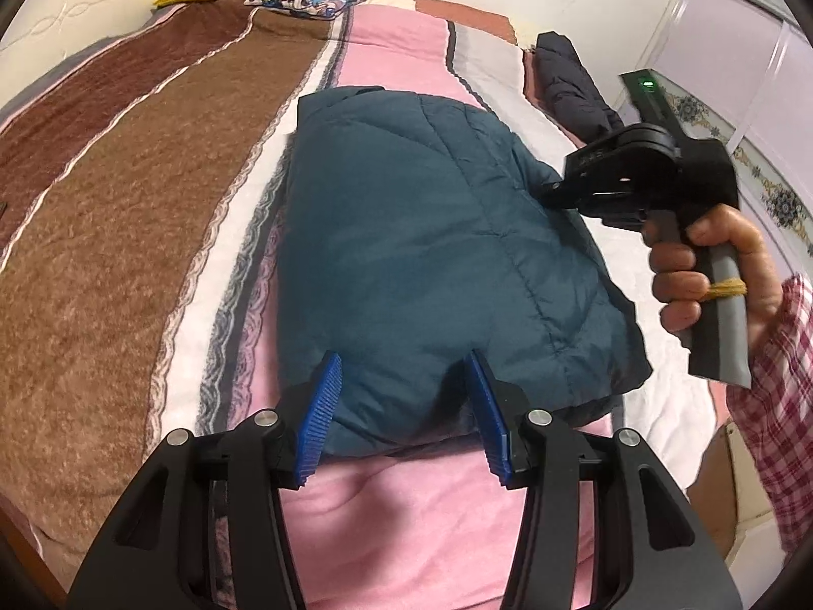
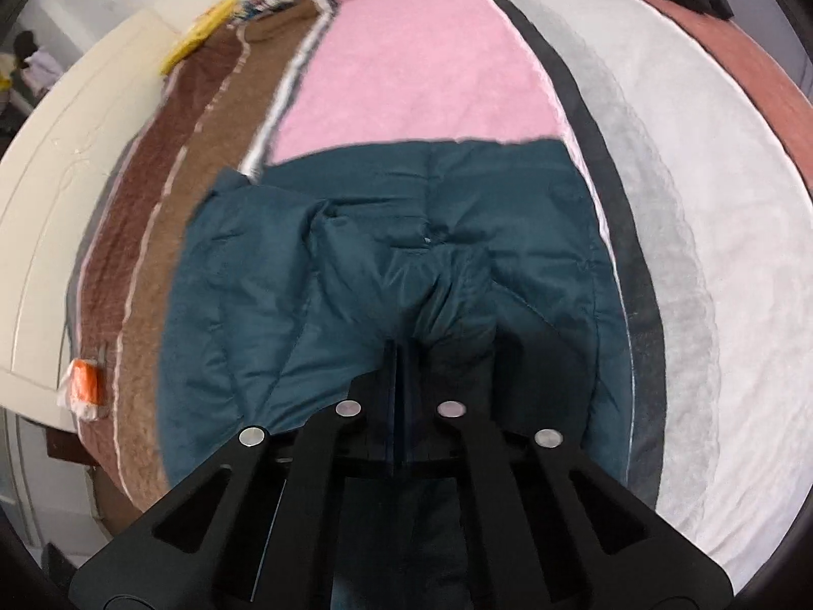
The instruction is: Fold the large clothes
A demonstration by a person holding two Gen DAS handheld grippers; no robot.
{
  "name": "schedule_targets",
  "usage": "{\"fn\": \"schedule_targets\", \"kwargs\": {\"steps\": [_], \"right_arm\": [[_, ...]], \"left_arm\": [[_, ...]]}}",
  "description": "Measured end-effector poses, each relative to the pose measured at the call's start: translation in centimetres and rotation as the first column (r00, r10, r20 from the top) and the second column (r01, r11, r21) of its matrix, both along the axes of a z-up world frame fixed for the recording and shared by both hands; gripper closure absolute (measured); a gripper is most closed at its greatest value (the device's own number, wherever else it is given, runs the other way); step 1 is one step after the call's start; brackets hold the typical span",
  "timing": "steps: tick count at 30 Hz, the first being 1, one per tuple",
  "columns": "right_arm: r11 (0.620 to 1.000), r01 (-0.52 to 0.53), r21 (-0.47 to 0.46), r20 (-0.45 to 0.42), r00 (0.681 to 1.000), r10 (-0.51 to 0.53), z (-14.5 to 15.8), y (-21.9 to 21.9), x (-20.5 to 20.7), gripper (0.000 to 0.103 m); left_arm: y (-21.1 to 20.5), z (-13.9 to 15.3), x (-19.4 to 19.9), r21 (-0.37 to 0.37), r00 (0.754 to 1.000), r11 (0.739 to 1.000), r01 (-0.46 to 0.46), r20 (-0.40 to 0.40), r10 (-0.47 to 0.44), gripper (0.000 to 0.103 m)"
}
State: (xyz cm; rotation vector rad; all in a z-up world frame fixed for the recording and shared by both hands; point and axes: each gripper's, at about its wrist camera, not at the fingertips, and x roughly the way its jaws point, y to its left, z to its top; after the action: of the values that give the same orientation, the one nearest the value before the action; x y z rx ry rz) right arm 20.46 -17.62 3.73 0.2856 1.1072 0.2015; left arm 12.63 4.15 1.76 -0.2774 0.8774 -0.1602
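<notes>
Nearest the left wrist camera, the left gripper (image 1: 401,409) hangs with its blue-padded jaws spread wide, holding nothing, the near edge of the teal quilted jacket (image 1: 432,234) between them. The jacket lies folded into a bundle on the striped blanket (image 1: 127,213) of the bed. Further right, the right gripper (image 2: 444,335) has its jaws closed on a bunch of jacket fabric. Pulling that pinch could probably drag the puffy, slippery layers and undo the fold. A dark garment (image 1: 569,81) lies beyond.

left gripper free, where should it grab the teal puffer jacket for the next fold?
Probably the near folded edge of the teal puffer jacket, coming in low from the front. The left gripper, open, already straddles that bulging edge; the right gripper pinches the far side.
</notes>
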Motion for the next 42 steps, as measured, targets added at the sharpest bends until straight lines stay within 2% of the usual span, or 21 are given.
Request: {"fn": "schedule_targets", "kwargs": {"steps": [3,6,13,19,26,34,42], "right_arm": [[0.999,-0.032,-0.015,0.084,0.996,0.033,2.1,0.0,-2.5,0.098],[0.993,-0.079,-0.091,0.159,0.983,0.093,4.1,0.0,-6.4,0.097],[0.977,-0.065,-0.201,0.225,0.968,0.111,4.4,-0.2,-14.3,0.09],[0.977,-0.028,-0.212,0.21,0.975,0.074,2.1,-0.9,-19.7,0.086],[0.969,-0.003,-0.245,0.193,0.98,0.052,-0.1,-0.7,-24.5,0.085],[0.963,0.05,-0.264,0.222,0.975,0.011,-0.6,-1.1,-27.4,0.084],[0.964,0.028,-0.263,0.182,0.983,0.021,-2.0,-1.0,-29.1,0.084]], "left_arm": [[0.3,0.5,-0.5,-0.02,1.0,1.0,-0.018,-0.007,0.018,0.053],[0.1,1.1,-1.1,-0.008,0.999,0.999,-0.039,-0.002,0.039,0.049],[-1.3,2.3,-2.3,0.043,0.996,0.995,-0.088,0.013,0.087,0.048],[-2.2,2.6,-3.5,0.066,0.994,0.992,-0.112,0.008,0.111,0.048],[-3.6,2.9,-5.2,0.087,0.994,0.99,-0.108,-0.004,0.109,0.048],[-5.1,2.9,-7.3,0.09,0.995,0.991,-0.101,-0.014,0.103,0.048],[-6.5,2.0,-8.8,0.122,0.994,0.988,-0.096,-0.036,0.101,0.048]]}}
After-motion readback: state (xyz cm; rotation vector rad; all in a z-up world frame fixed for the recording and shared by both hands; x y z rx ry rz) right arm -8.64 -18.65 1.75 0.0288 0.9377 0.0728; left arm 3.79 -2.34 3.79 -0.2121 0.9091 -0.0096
